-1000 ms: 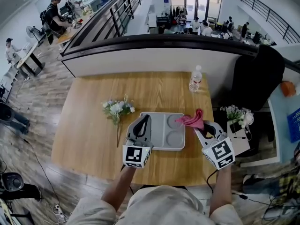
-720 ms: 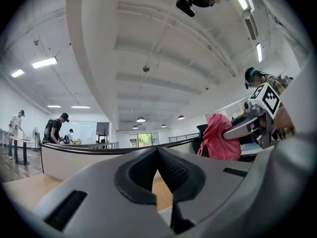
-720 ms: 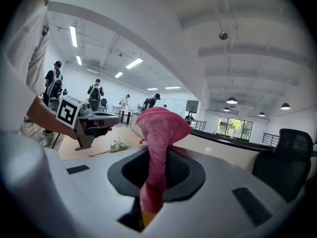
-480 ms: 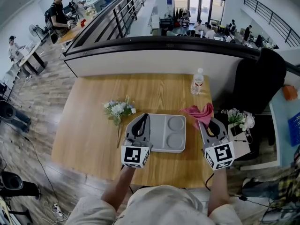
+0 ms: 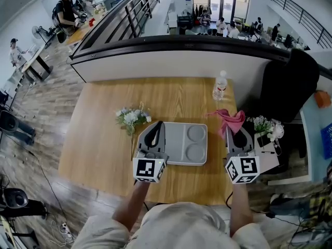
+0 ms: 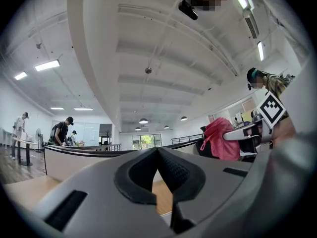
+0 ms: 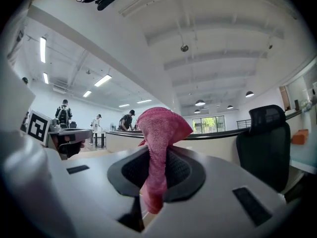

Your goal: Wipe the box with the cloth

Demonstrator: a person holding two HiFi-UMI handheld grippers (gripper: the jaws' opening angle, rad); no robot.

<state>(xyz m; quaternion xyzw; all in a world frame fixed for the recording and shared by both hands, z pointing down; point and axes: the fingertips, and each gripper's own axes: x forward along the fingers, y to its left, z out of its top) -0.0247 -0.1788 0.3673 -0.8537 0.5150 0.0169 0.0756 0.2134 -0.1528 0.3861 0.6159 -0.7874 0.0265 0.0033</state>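
Note:
The box is a grey compartment tray (image 5: pixel 176 139) lying flat in the middle of the wooden table. My left gripper (image 5: pixel 157 124) hovers over the tray's left part with its jaws shut and nothing between them (image 6: pixel 158 152). My right gripper (image 5: pixel 232 131) is held to the right of the tray, near the table's right edge, shut on a pink cloth (image 5: pixel 228 119). The cloth (image 7: pixel 159 133) sticks up from between the jaws and droops over their tips. The cloth (image 6: pixel 220 138) also shows in the left gripper view, clear of the tray.
A water bottle (image 5: pixel 220 85) stands at the table's far right. A flower bunch (image 5: pixel 132 117) lies left of the tray. A side table with more flowers (image 5: pixel 264 124) and a black chair (image 5: pixel 285 82) are to the right. A railing wall borders the far edge.
My right gripper has carried the pink cloth to the right, from over the tray's right compartments to beside the tray. The left gripper has barely shifted.

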